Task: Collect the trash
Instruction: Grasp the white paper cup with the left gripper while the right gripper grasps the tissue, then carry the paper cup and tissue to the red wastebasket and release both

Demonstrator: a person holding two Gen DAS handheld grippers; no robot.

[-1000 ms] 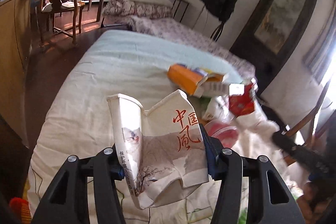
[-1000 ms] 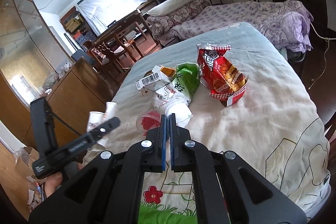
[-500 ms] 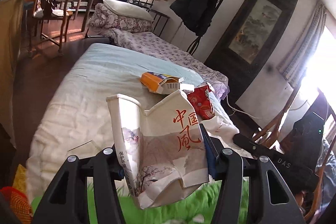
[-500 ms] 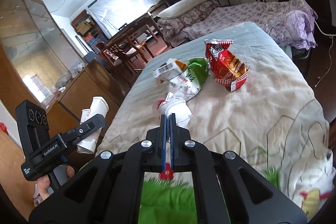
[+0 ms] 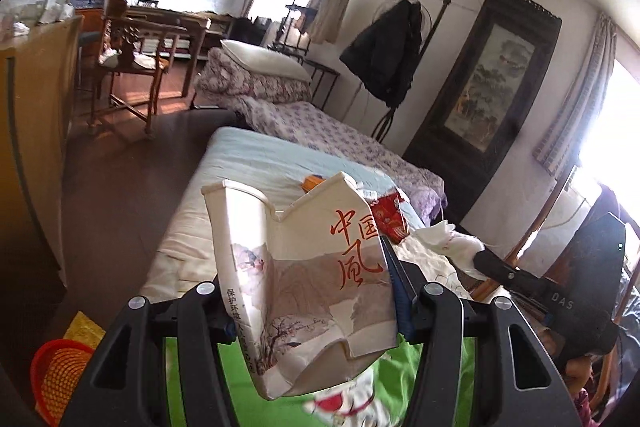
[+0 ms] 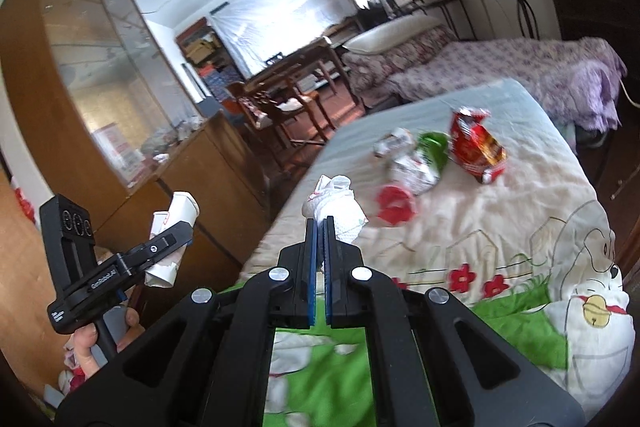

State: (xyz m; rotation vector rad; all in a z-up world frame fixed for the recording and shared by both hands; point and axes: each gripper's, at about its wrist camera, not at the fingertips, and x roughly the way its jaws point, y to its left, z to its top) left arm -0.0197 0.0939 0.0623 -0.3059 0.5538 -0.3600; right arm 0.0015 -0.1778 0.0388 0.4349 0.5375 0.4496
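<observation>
My left gripper [image 5: 308, 291] is shut on a crushed white paper cup [image 5: 304, 267] with red Chinese characters, held up off the near end of the bed. It also shows in the right wrist view [image 6: 172, 239]. My right gripper [image 6: 320, 223] is shut on a crumpled white tissue [image 6: 334, 207], lifted above the bed [image 6: 540, 211]. On the bed lie a red snack bag [image 6: 476, 147], a green and white wrapper [image 6: 424, 159], a small carton [image 6: 394, 143] and a red lid [image 6: 394, 207].
A red and orange mesh basket [image 5: 56, 375] stands on the floor at the lower left. A wooden glass-front cabinet [image 6: 104, 107] runs along the left of the bed. A wooden chair [image 5: 128, 67], a table and a second bed [image 5: 320, 131] are beyond.
Both grippers have pulled back and up from the trash pile toward the near end of the bed. The tissue has come up with the right gripper. The left still holds the cup.
</observation>
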